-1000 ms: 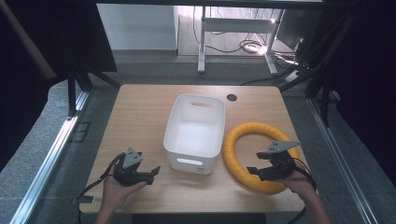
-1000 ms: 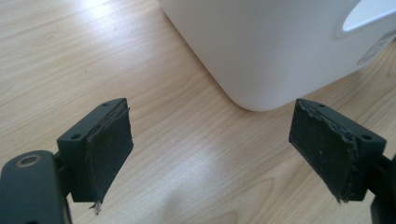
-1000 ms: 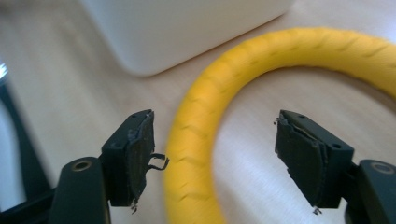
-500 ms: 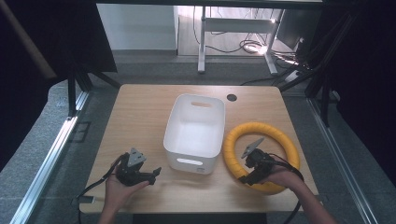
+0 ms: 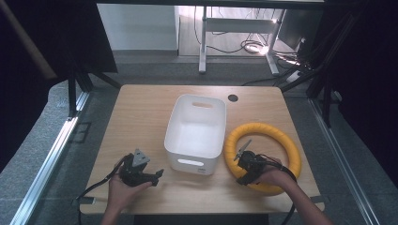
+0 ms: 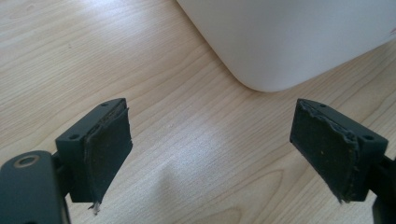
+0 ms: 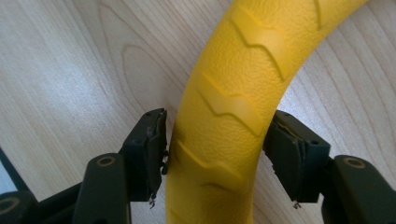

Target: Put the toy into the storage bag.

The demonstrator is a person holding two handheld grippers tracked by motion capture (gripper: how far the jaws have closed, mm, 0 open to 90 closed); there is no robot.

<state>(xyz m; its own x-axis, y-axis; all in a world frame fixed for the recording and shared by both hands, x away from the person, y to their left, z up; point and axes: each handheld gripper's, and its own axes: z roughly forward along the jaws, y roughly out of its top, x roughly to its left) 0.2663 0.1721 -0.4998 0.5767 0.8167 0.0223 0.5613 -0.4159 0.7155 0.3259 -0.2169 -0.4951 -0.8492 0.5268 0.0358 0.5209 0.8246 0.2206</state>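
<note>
The yellow ring point(image 5: 263, 157) lay flat on the wooden table point(image 5: 141, 112), on its right half, just right of the white bin point(image 5: 197, 133) and close beside it, though whether the two touched I could not tell; the ring's surface was pebbled, with raised zigzag ridges along it, as the right gripper view showed point(image 7: 233, 93).

The right gripper point(image 5: 248, 165) sat at the near-left part of the ring, held by the person's right hand point(image 5: 274, 177), which came in from the near edge; its jaws straddled the ring's tube, one on the inner side and one on the outer; in the right gripper view the gripper point(image 7: 219, 158) had the left pad right against the yellow surface, while the right pad was at the tube's edge, contact there hard to judge; so the jaws bracketed the ring closely, and I could not tell whether they were already clamped on it.

The left gripper point(image 5: 141, 172) rested low over the near-left part of the table, in the person's left hand point(image 5: 123, 190), near the bin's near-left corner but apart from it; a black cable point(image 5: 96, 185) trailed from it toward the near edge; in the left gripper view its jaws point(image 6: 210, 149) stood wide apart with nothing between them, bare wood beneath, and the bin's rounded white corner point(image 6: 289, 42) lay just beyond.

The bin stood upright in the middle of the table, with a handle slot in its near wall and one in its far wall.
</note>
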